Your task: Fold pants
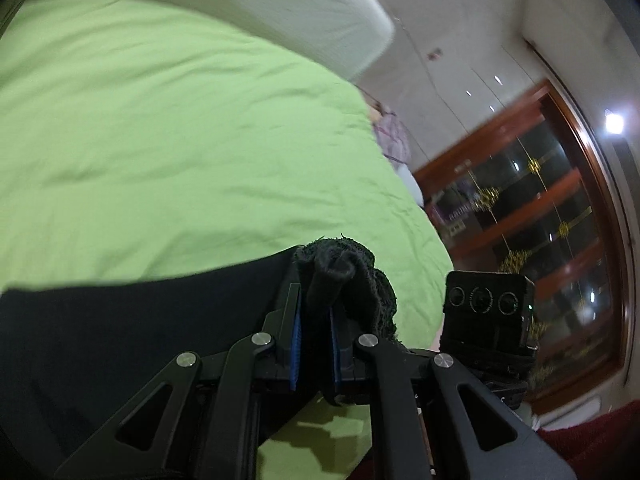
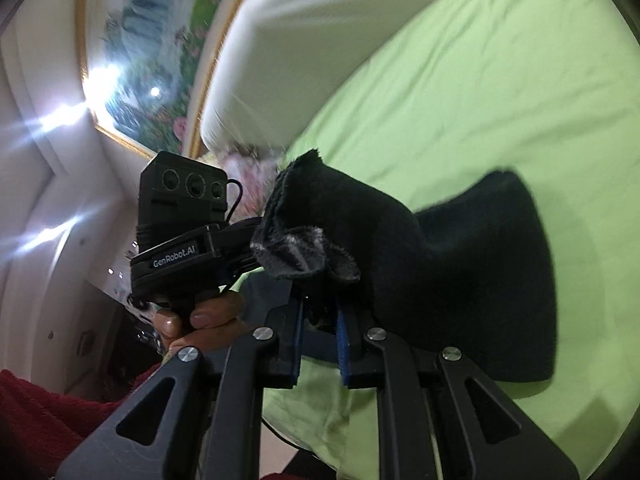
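Here my left gripper [image 1: 314,320] has its jaws clamped narrow on a bunched edge of the black pants [image 1: 120,320], and my right gripper [image 2: 320,320] pinches another bunched edge of the pants [image 2: 460,280] between its blue pads [image 2: 342,344]. The cloth hangs lifted between both, spread above the green bed sheet [image 1: 180,140]. A white pillow [image 2: 320,60] lies beyond, near the framed painting [image 2: 160,40].

Black tongs [image 1: 316,312] with blue pads [image 2: 343,344], silver screws, bare fingers [image 2: 208,316], red sleeve [image 2: 36,412]
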The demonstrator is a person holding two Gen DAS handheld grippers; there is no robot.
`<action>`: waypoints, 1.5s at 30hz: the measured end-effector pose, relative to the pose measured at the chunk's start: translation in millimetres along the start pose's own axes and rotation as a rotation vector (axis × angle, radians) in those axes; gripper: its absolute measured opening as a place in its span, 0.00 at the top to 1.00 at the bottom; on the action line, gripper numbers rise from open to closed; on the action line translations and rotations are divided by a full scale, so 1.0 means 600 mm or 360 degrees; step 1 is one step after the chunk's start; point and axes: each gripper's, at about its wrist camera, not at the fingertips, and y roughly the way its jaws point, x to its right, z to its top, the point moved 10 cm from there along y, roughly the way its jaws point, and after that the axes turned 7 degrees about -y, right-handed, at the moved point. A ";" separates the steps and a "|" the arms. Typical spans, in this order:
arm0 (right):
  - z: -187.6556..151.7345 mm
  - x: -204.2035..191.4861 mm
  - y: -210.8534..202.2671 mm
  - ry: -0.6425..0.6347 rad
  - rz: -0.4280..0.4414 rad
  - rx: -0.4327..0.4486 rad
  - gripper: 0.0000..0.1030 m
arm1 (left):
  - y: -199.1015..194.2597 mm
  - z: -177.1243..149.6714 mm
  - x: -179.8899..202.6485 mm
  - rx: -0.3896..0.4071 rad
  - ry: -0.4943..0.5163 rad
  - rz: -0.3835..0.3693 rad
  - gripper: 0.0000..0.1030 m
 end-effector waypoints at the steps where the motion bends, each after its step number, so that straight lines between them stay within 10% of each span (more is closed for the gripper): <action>1: -0.004 0.003 0.011 -0.0008 -0.0023 -0.0021 0.85 | 0.003 -0.001 -0.010 0.0006 -0.0034 -0.0006 0.92; 22: -0.039 0.005 0.086 -0.0197 -0.0280 -0.0281 0.70 | -0.006 -0.051 -0.140 0.0148 -0.0462 0.0123 0.90; 33: -0.056 -0.044 0.112 -0.0339 -0.0254 -0.0343 0.65 | -0.130 -0.116 -0.164 0.0499 -0.0583 0.0380 0.56; 45: -0.057 -0.077 0.125 -0.0388 -0.0201 -0.0347 0.65 | -0.233 -0.164 -0.208 0.0720 -0.0732 0.0544 0.42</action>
